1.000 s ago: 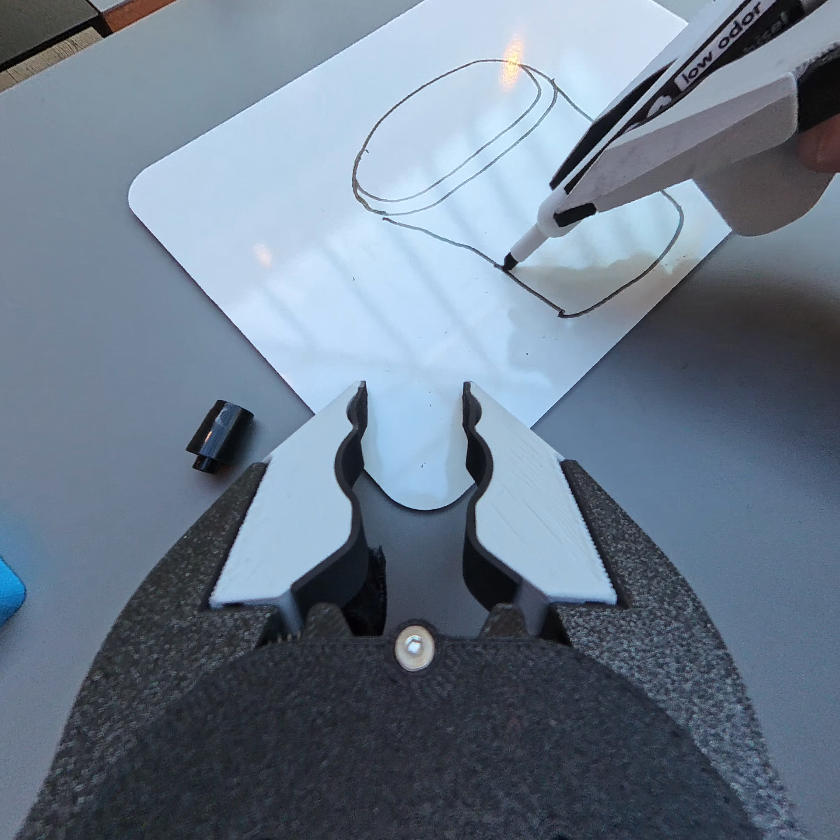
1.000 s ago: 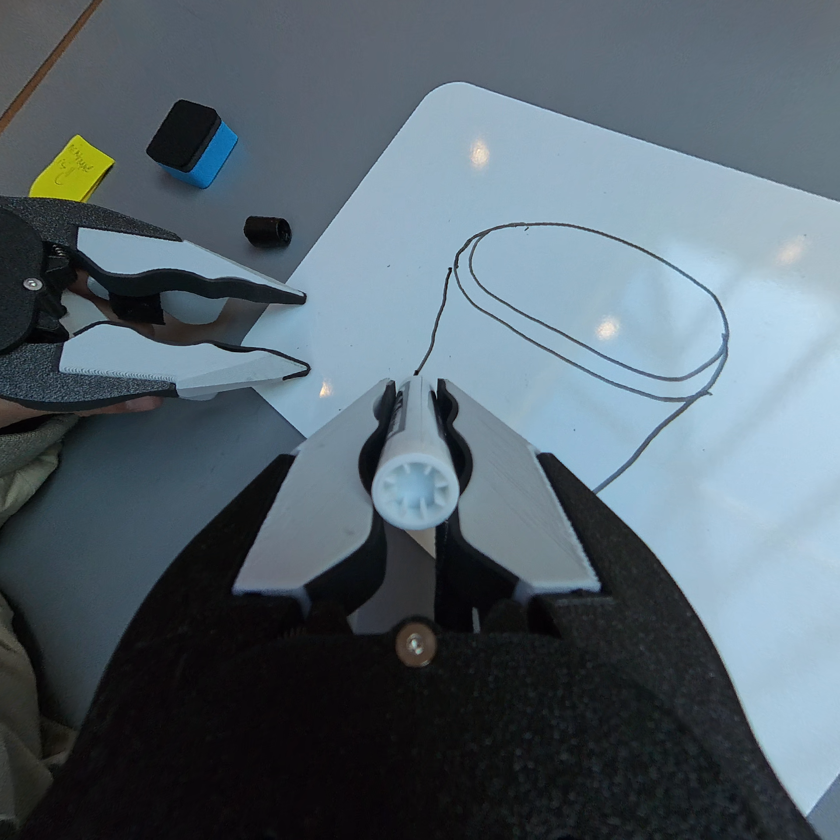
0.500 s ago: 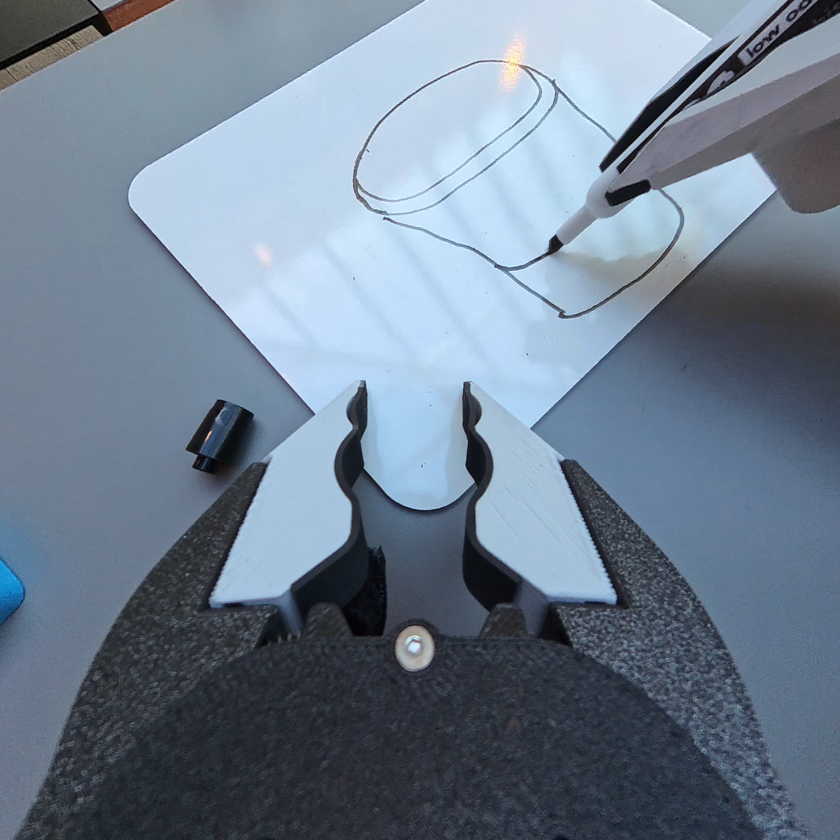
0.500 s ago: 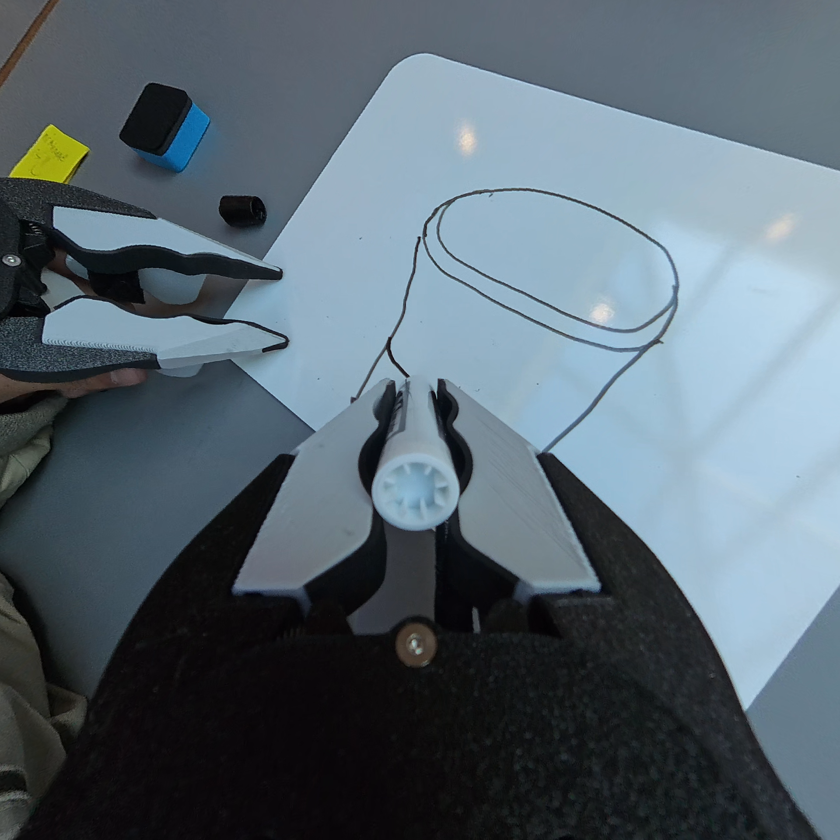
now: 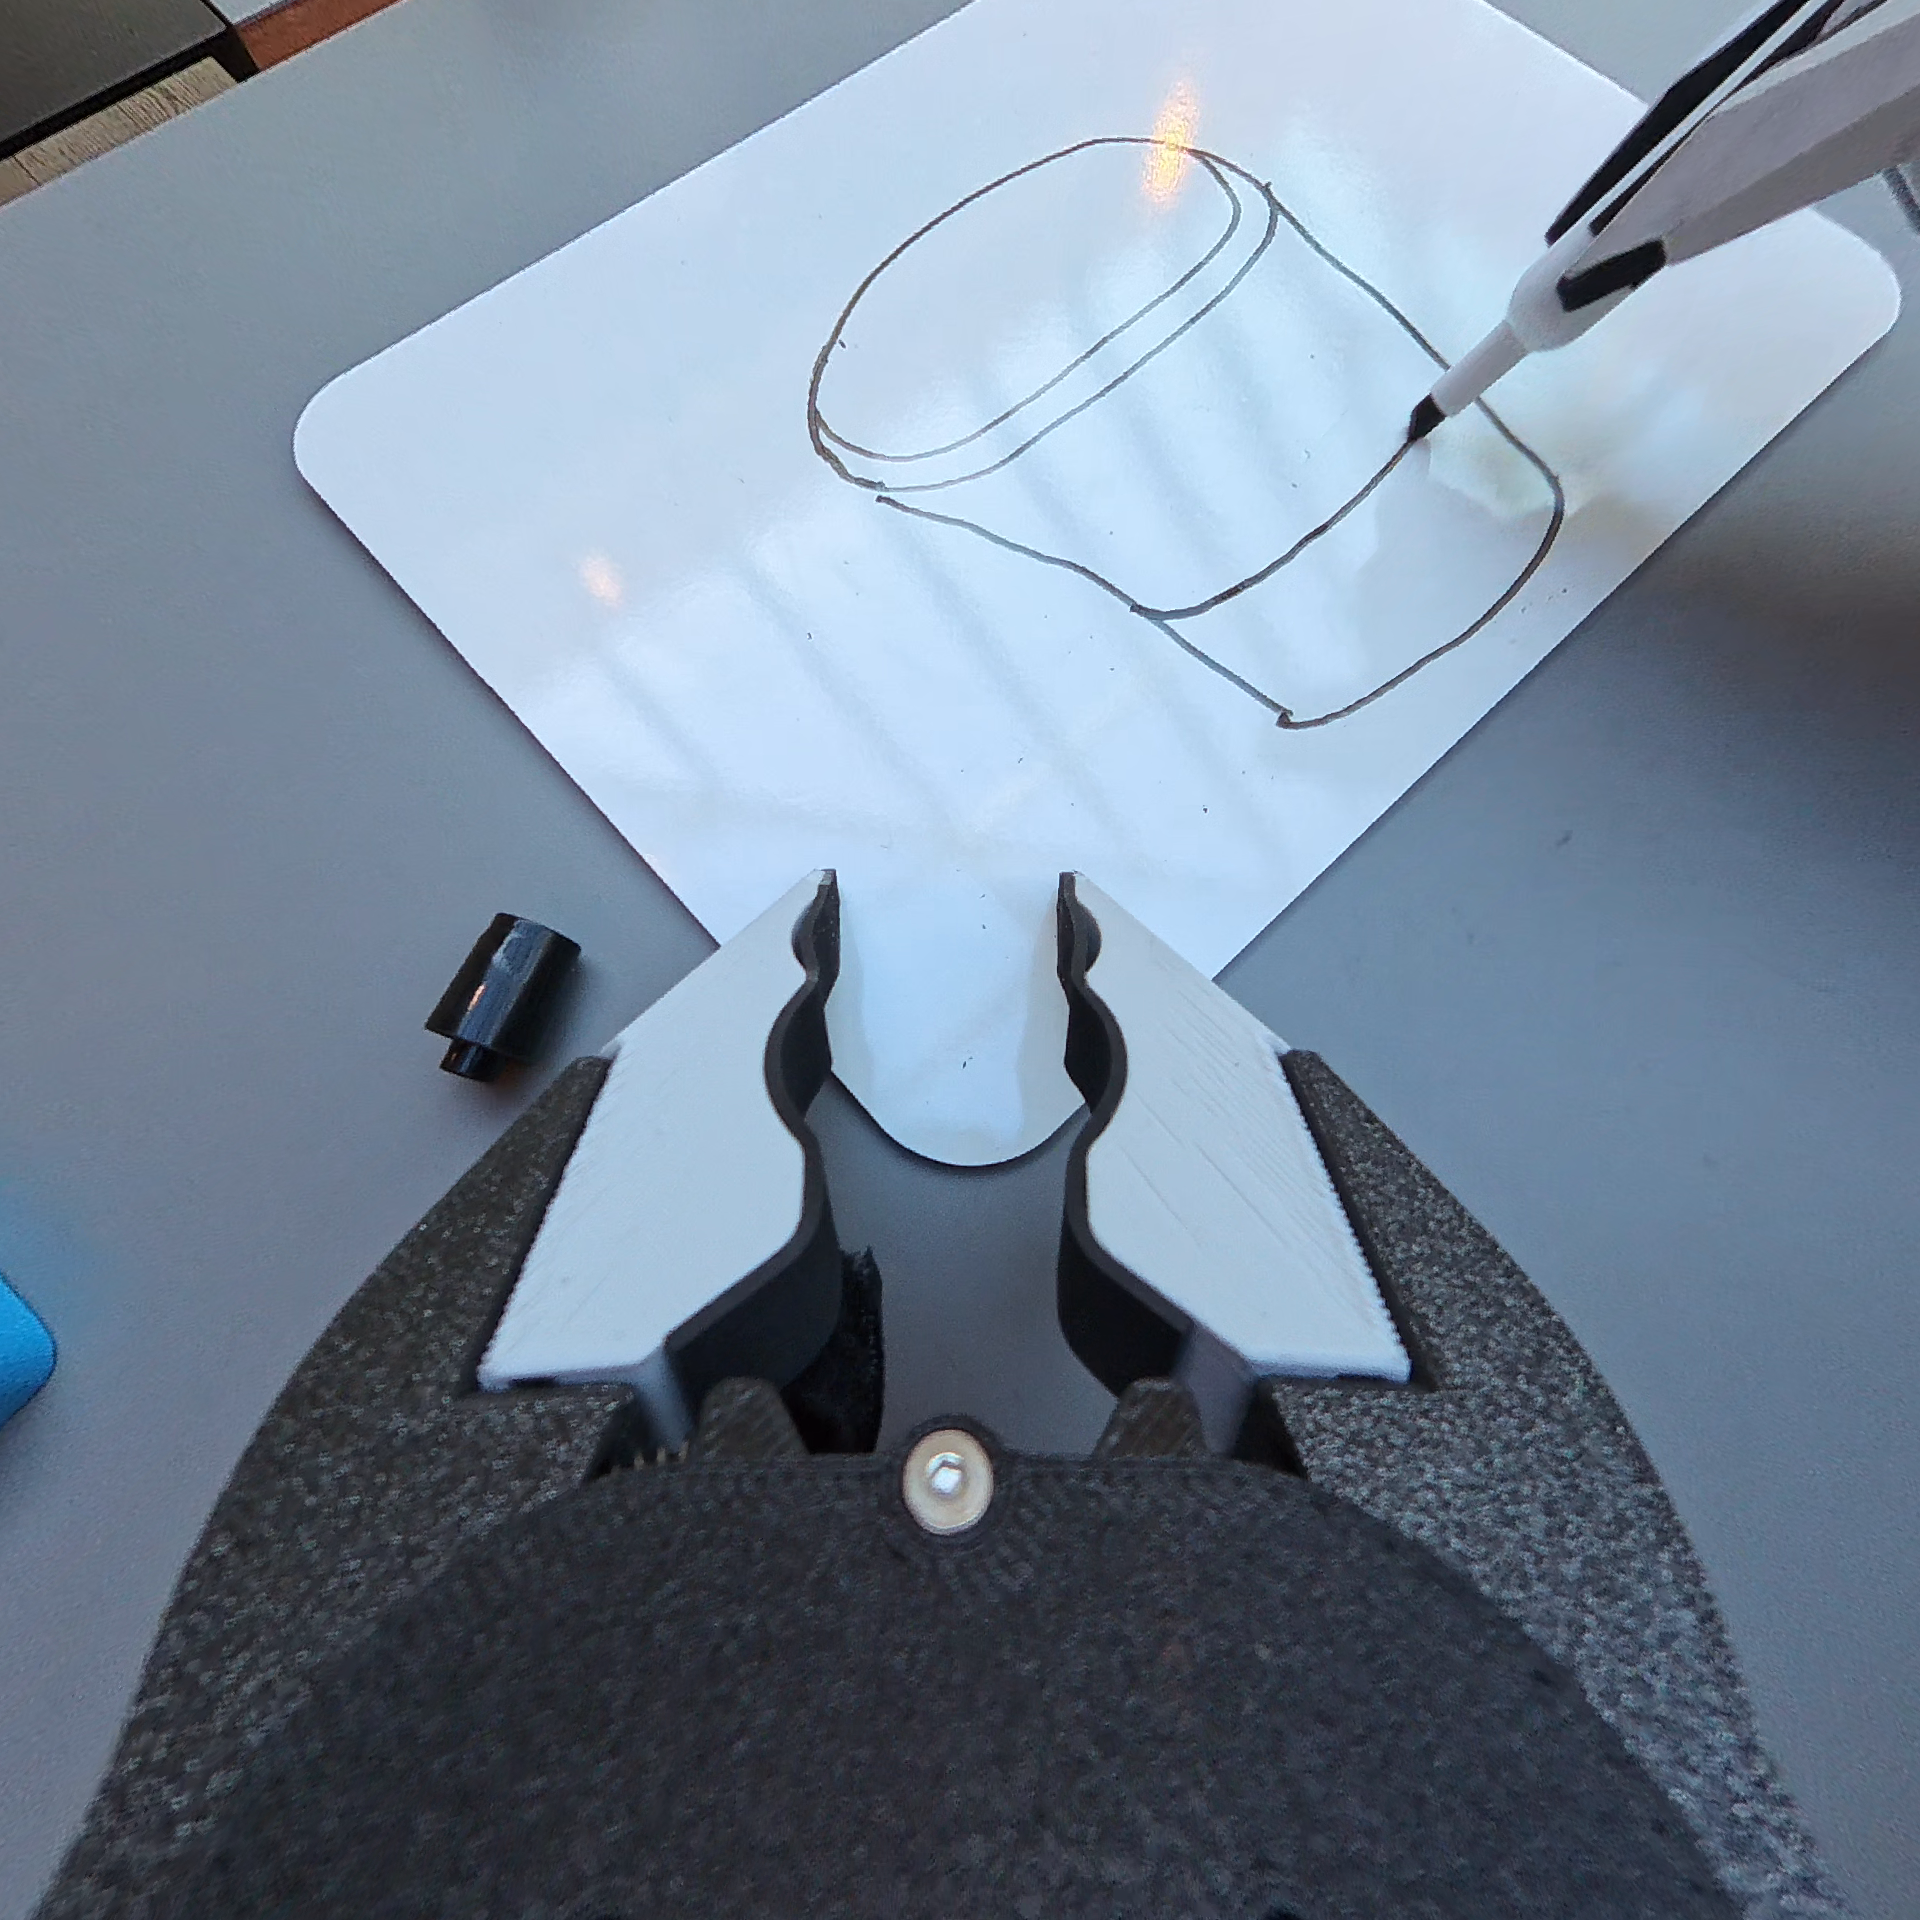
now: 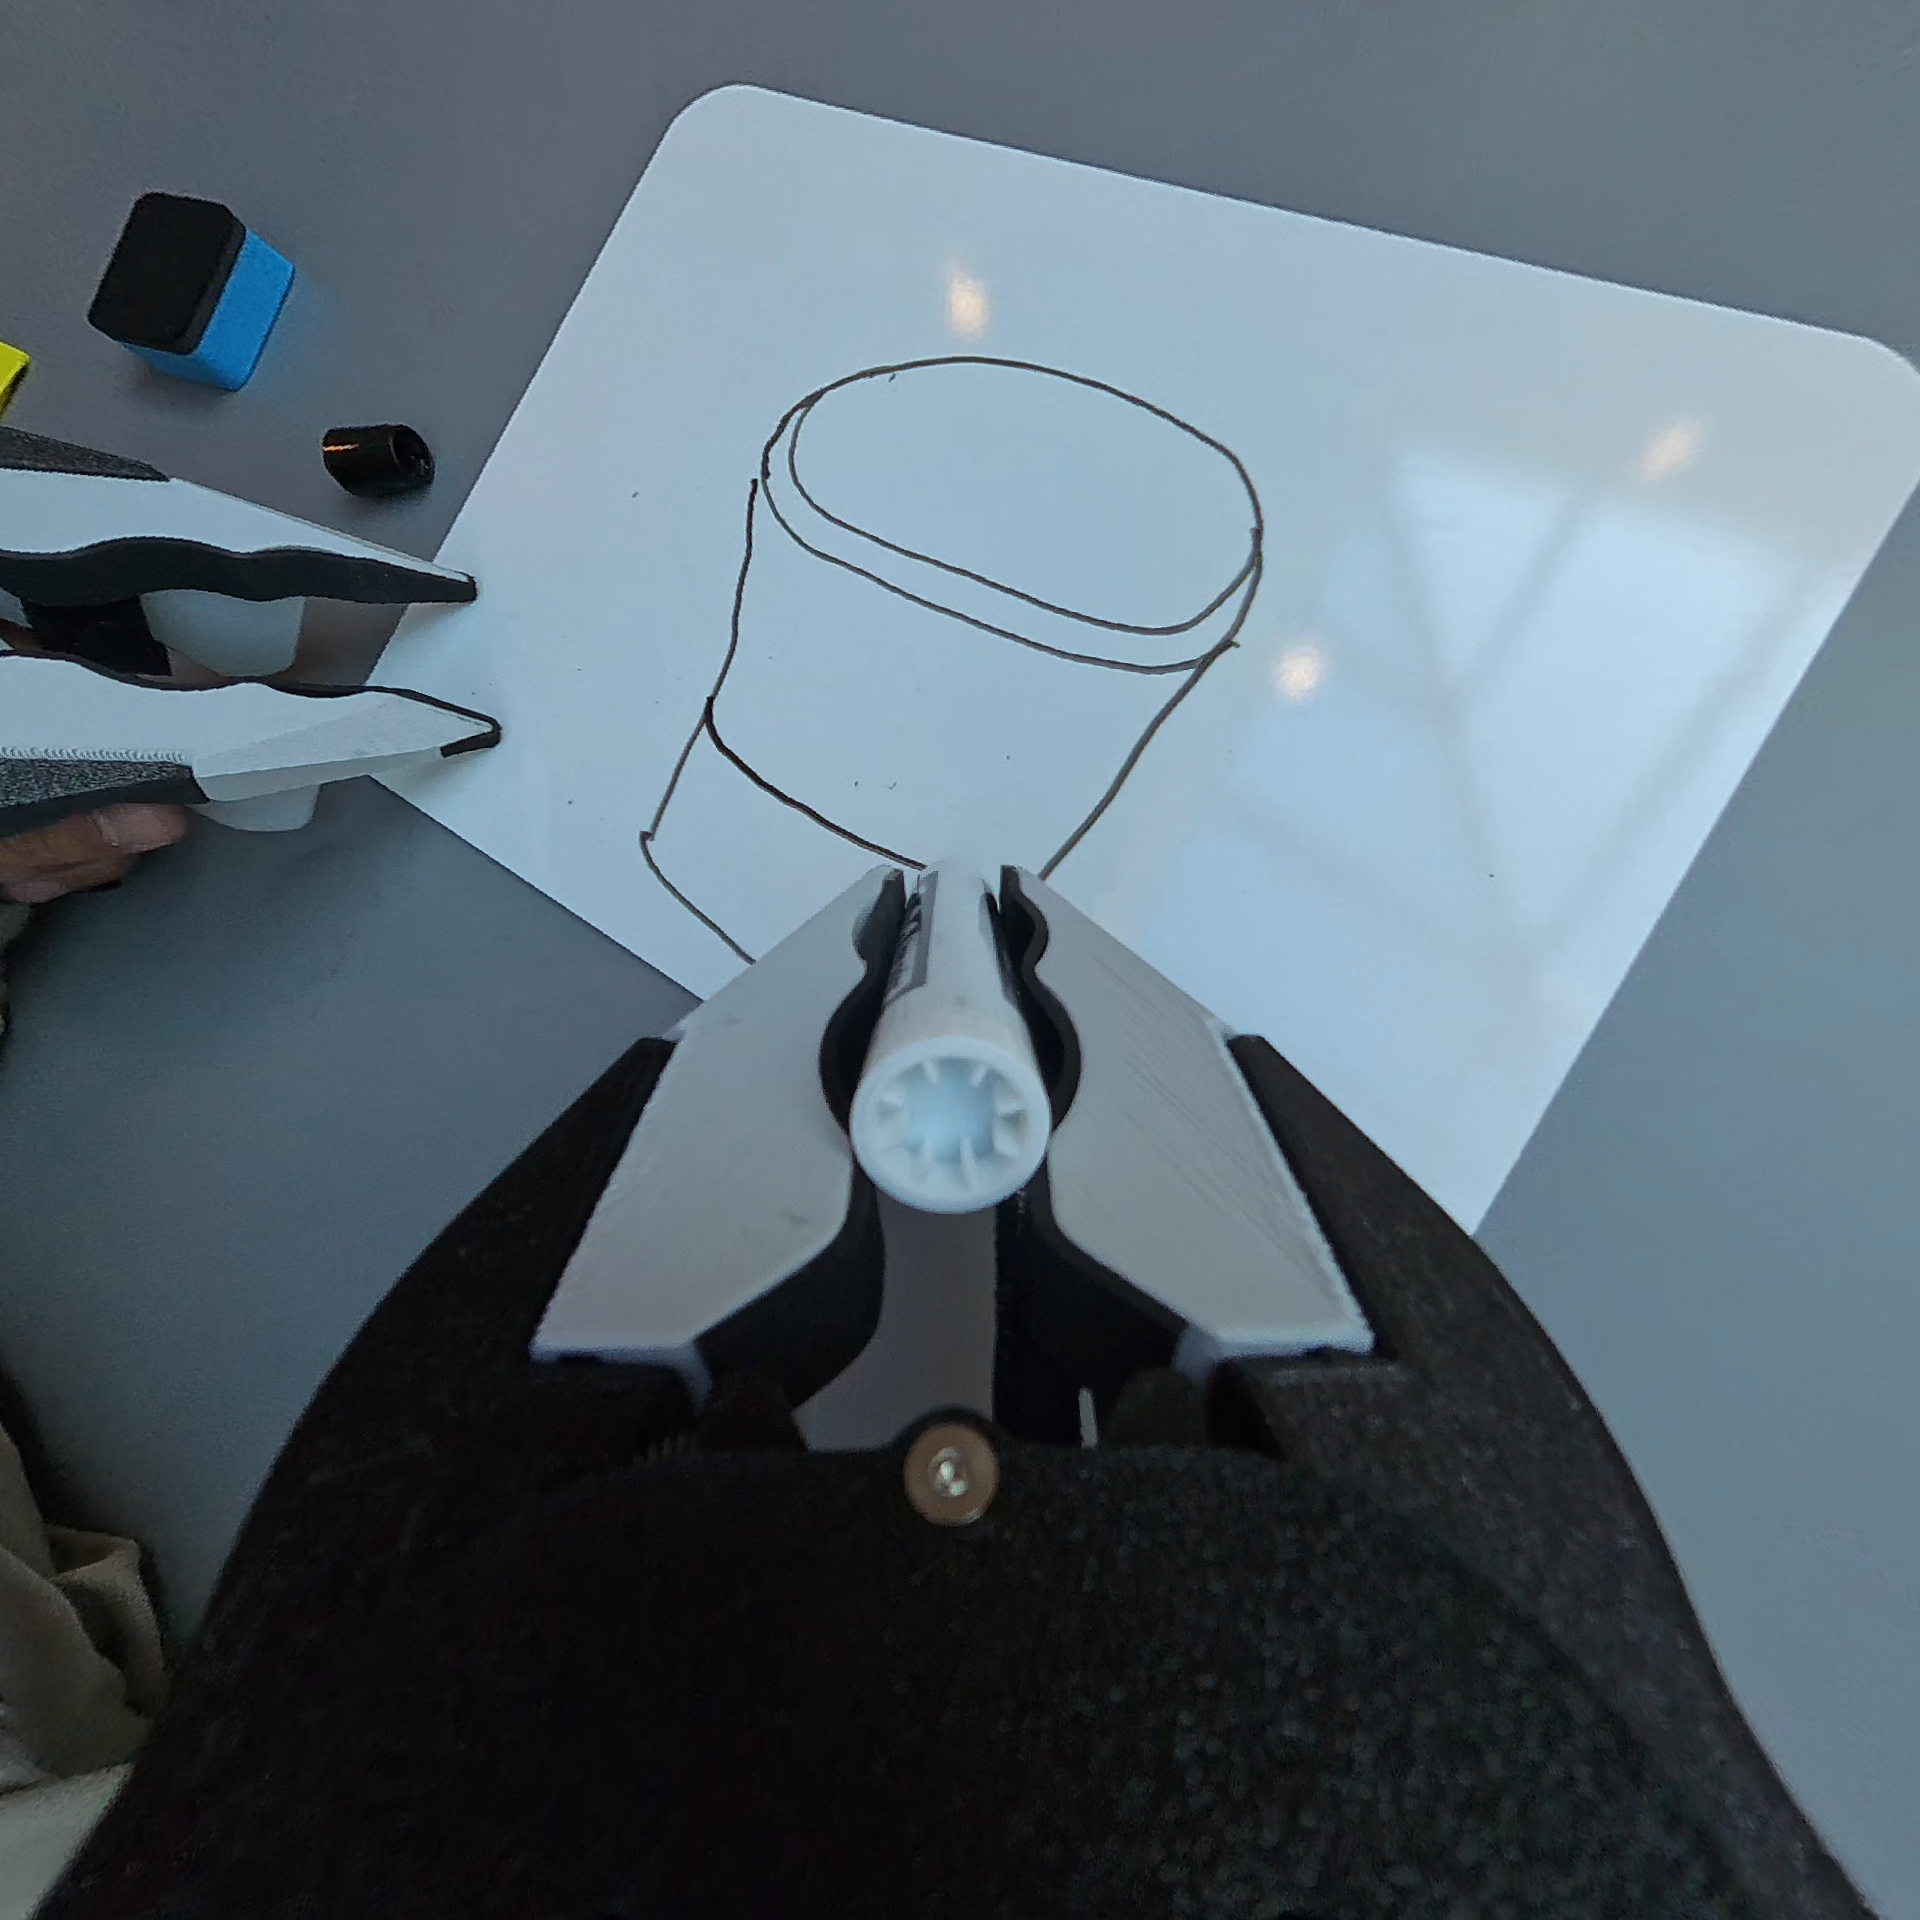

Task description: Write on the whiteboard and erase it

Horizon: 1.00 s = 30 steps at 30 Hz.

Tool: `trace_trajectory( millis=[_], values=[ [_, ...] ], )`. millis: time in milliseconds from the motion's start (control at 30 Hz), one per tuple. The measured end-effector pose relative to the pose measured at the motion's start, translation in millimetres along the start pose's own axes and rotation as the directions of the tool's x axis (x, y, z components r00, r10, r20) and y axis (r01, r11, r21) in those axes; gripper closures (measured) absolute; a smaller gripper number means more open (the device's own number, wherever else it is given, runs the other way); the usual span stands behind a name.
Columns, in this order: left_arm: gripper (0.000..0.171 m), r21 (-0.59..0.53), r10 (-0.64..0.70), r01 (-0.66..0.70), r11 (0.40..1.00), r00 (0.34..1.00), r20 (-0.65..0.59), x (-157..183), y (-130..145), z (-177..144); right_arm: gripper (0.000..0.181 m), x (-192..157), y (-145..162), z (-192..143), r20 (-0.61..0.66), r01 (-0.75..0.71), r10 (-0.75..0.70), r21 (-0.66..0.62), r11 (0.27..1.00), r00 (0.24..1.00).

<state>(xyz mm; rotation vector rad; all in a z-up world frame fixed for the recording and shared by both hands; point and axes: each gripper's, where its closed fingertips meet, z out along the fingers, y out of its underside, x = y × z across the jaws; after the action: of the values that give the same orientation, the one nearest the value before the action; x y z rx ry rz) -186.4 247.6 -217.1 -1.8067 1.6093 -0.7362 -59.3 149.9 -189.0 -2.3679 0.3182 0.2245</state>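
A white board [image 5: 665, 540] lies on the grey table, also in the right wrist view [image 6: 1455, 727], with a black line drawing of a cup [image 5: 1039, 343] on it. My right gripper [image 6: 948, 881] is shut on a white marker [image 6: 951, 1081]. The marker's black tip [image 5: 1421, 421] touches the board at the drawing's right side. My left gripper [image 5: 943, 894] is open and empty, its fingers over the board's near corner. The left gripper also shows in the right wrist view [image 6: 473, 665] at the board's edge.
A black marker cap [image 5: 501, 992] lies on the table left of my left gripper; it also shows in the right wrist view [image 6: 376, 457]. A blue eraser block with a black top [image 6: 192, 291] sits beyond it, beside a yellow item [image 6: 8, 379]. A hand [image 6: 94, 847] holds the left gripper.
The marker tip has moved right and away across the board, drawing a new curved line across the cup's lower part. My left gripper has stayed in place.
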Motion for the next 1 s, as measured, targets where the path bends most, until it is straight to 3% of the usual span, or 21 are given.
trace_trajectory(
  millis=[467,600,767,1000],
  values=[
    [0.129,0.000,0.000,0.000,1.000,1.000,0.001,-0.6,0.0,0.0,0.163,18.7,0.0,-8.3,-0.049,-0.010,0.011,0.005,1.000,0.999],
    [0.129,0.000,0.000,0.000,1.000,1.000,0.001,-0.7,0.0,-0.1,0.163,2.8,-11.6,-15.2,-0.010,0.008,-0.007,0.089,0.996,1.000],
    [0.129,0.000,-0.001,0.001,1.000,1.000,0.001,-0.9,-0.1,0.0,0.163,-49.6,-20.0,-5.2,0.102,0.051,-0.071,0.183,0.982,0.992],
    [0.129,0.000,-0.001,0.001,1.000,1.000,0.001,-1.0,-0.1,-0.2,0.163,-68.7,-19.0,19.7,0.058,0.077,-0.092,0.224,0.971,0.994]
  ],
)
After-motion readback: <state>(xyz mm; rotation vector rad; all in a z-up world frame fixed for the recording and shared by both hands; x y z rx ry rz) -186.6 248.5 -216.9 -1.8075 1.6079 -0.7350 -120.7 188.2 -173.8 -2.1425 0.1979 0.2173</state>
